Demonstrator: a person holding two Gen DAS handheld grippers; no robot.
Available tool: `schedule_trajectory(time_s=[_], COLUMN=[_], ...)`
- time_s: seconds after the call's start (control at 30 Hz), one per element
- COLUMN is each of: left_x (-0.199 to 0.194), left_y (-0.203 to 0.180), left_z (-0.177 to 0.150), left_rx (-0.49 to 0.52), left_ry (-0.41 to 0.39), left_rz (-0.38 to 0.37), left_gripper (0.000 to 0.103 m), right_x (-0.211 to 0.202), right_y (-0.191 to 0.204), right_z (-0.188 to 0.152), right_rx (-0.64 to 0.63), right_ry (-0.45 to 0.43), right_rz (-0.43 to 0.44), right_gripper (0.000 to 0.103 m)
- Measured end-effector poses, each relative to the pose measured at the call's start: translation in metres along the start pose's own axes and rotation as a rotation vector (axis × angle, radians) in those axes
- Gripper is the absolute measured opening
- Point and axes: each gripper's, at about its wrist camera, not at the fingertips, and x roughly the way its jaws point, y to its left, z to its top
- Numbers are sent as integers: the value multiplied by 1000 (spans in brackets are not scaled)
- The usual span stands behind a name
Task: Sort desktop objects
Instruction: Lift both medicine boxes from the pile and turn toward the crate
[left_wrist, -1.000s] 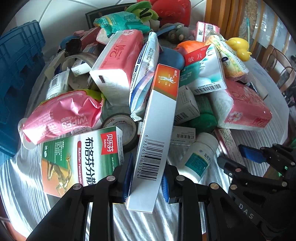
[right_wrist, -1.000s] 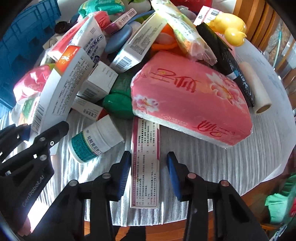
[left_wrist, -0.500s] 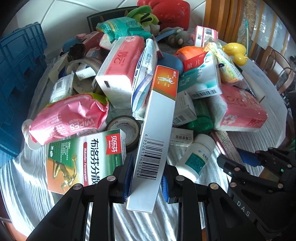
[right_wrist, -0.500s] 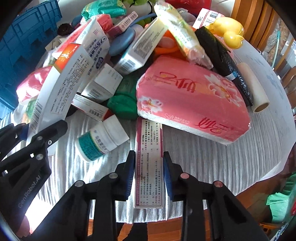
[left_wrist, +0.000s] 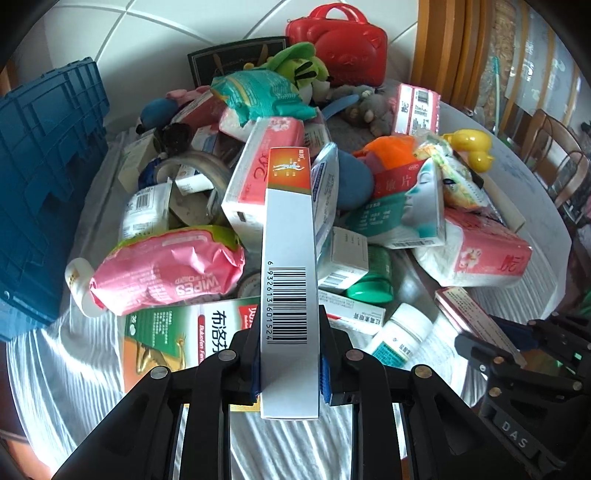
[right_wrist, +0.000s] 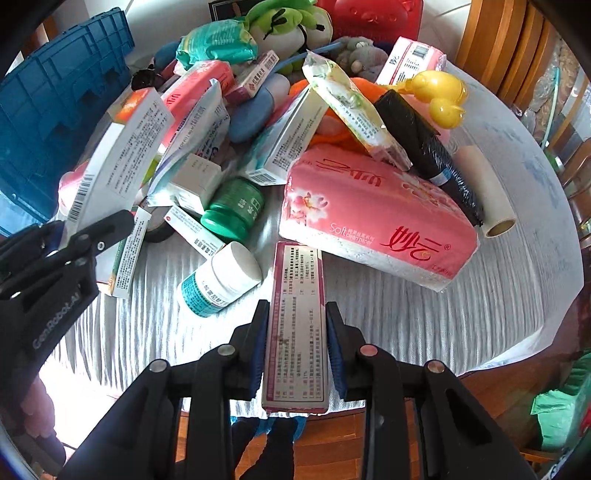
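My left gripper (left_wrist: 288, 350) is shut on a long white box with an orange end and a barcode (left_wrist: 290, 266), held raised above the pile; the box also shows in the right wrist view (right_wrist: 110, 166). My right gripper (right_wrist: 297, 347) is shut on a flat pink box with small print (right_wrist: 297, 317), lifted off the cloth; it also shows in the left wrist view (left_wrist: 476, 321). Below lie a white pill bottle (right_wrist: 221, 277), a green jar (right_wrist: 234, 210) and a pink tissue pack (right_wrist: 376, 218).
A blue crate (left_wrist: 40, 192) stands at the left. A red case (left_wrist: 338, 44), a plush frog (left_wrist: 299, 70) and a yellow duck (left_wrist: 471, 146) lie at the back. A green ibuprofen box (left_wrist: 177, 336) and a pink wipes pack (left_wrist: 166, 269) lie near. Wooden chairs (left_wrist: 554, 155) stand right.
Both grippers have risen with their boxes. The right gripper closed on the pink box and lifted it off the cloth. The white box now stands straight in the left gripper.
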Motion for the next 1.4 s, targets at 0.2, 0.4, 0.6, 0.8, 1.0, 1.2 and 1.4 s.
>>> schedule_trajectory(time_s=[0.2, 0.4, 0.6, 0.8, 1.0, 1.2, 1.4], left_x=[2, -2, 0, 8, 3, -16, -39], left_y=[-6, -16, -19, -16, -16, -9, -1], left_z=[0, -1, -9, -21, -20, -10, 3], left_rx=[-4, 13, 24, 22, 16, -2, -17], left_ry=[1, -1, 18, 39, 25, -29, -91], left_rz=[-4, -13, -9, -8, -17, -14, -4], left_gripper=[22, 22, 22, 22, 22, 22, 22], right_x=[-9, -14, 8, 34, 25, -19, -51], right_y=[-1, -20, -45, -46, -47, -46, -32], right_z=[-6, -10, -32, -35, -38, -28, -7], right_rx=[0, 27, 59, 32, 31, 7, -34], right_ry=[2, -2, 47, 77, 53, -52, -129], right_rz=[11, 31, 86, 72, 62, 87, 95], right_gripper=[28, 28, 28, 29, 28, 28, 28])
